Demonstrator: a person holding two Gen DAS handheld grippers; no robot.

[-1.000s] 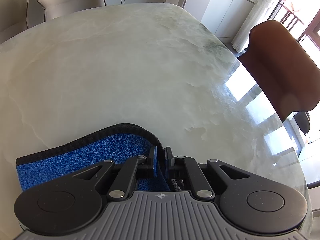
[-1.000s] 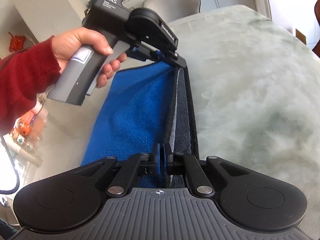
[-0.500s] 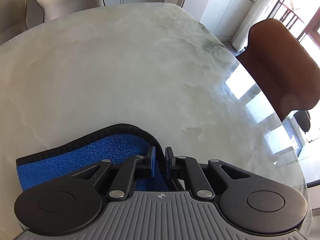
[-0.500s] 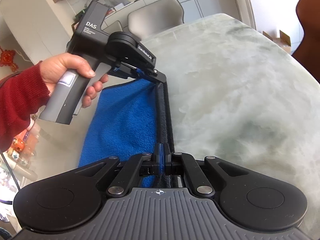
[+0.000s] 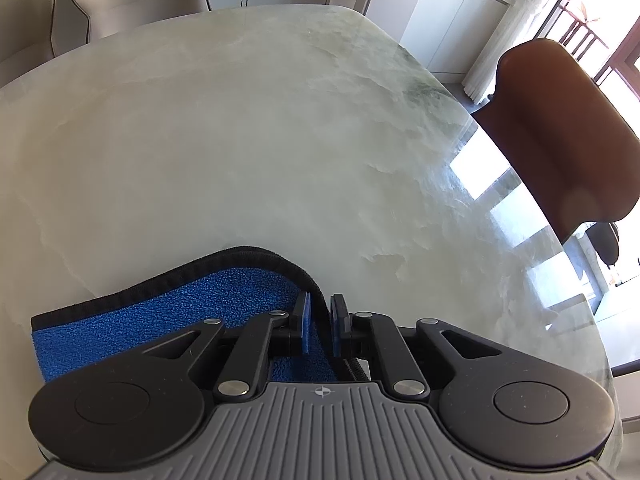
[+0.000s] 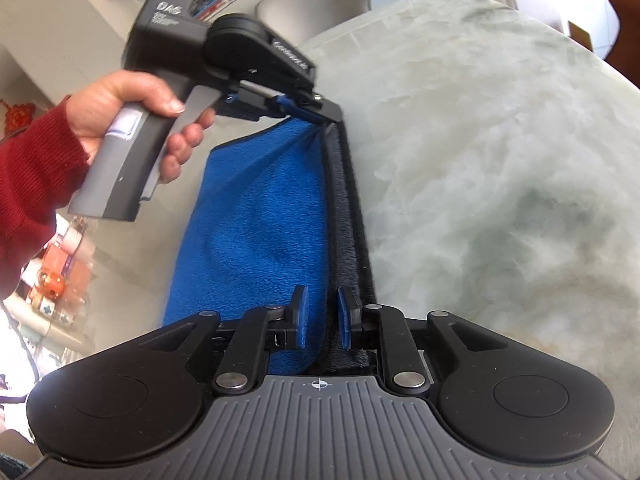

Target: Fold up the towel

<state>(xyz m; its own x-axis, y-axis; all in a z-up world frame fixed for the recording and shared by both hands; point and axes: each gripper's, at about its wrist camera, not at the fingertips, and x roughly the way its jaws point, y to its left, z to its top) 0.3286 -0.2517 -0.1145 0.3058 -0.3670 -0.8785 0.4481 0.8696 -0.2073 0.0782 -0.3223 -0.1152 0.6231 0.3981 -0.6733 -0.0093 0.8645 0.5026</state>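
A: Here's the blue towel point(image 6: 256, 220) on the marble table point(image 6: 500, 140), running from the right gripper point(image 6: 320, 318) away toward 12 o'clock in the right wrist view, where the left gripper point(image 6: 326, 122) sits at its far end.

B: And the jaws?

A: Right gripper's 2 pads stand parted, towel edge between them but a visible gap on each side, so I'd call that a released hold. In the left wrist view, the left gripper point(image 5: 319, 322) has its pads slightly apart too, with the black hem point(image 5: 168, 280) curling up and passing between them. Whether a pad is touching cloth, I cannot tell.

B: How far along is the fold?

A: My read: 1 fold looks laid. Along the 3 o'clock side of the towel there's a dark grey strip point(image 6: 344, 216) under the blue layer, which looks like 2 layers stacked with edges nearly matched. The blue face has a soft ripple near the middle, not fully flat.

B: What's left?

A: Judging by the long narrow shape, probably a second fold across its length, plus smoothing. The brown chair point(image 5: 560, 140) at 2 o'clock is well apart from everything.
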